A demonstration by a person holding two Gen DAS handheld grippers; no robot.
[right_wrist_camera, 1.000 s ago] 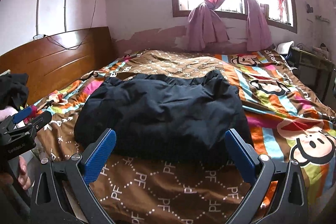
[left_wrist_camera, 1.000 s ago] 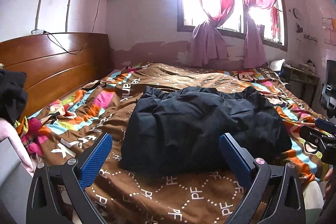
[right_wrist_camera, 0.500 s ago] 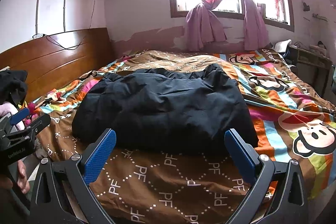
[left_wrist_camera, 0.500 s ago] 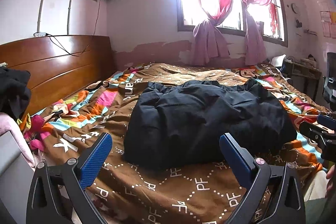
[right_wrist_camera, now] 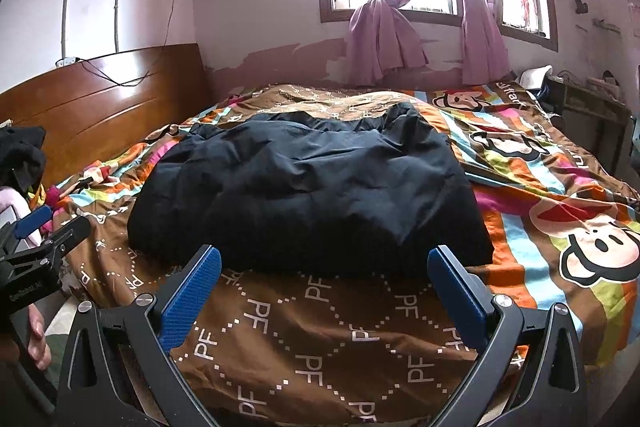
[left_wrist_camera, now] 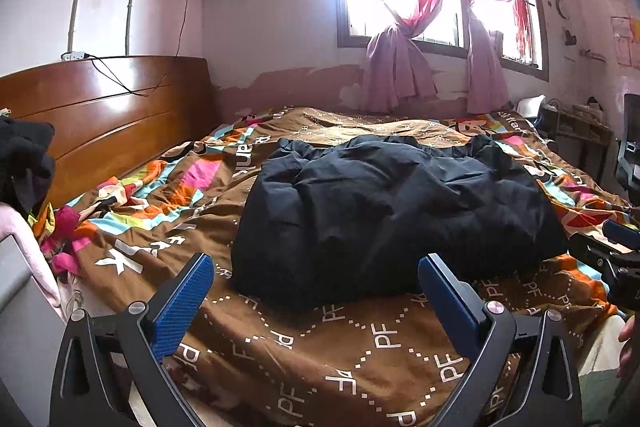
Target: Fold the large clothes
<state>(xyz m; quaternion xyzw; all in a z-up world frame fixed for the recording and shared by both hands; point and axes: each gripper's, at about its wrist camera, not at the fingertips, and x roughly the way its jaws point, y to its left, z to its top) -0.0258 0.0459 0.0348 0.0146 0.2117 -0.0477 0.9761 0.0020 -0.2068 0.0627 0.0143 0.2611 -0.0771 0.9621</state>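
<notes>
A dark navy puffy jacket [left_wrist_camera: 392, 211] [right_wrist_camera: 312, 187] lies folded into a thick bundle in the middle of the bed. My left gripper [left_wrist_camera: 316, 267] is open, held back over the bed's front edge, short of the jacket's near-left corner. My right gripper [right_wrist_camera: 324, 259] is open too, hovering just before the jacket's near edge with nothing between its blue pads. Each gripper shows at the side of the other's view: the right gripper [left_wrist_camera: 612, 259] at the right edge, the left gripper [right_wrist_camera: 36, 247] at the left edge.
A brown and striped cartoon-print bedspread [left_wrist_camera: 348, 347] [right_wrist_camera: 540, 187] covers the bed. A wooden headboard [left_wrist_camera: 100, 119] stands at the left, with dark clothes [left_wrist_camera: 24, 159] piled beside it. A window with pink curtains [left_wrist_camera: 420, 7] is behind; a desk [left_wrist_camera: 576, 131] stands right.
Both grippers have drawn back and lowered slightly toward the bed's front edge; the jacket looks a bit farther off. The jacket itself has not moved, and both grippers stay open.
</notes>
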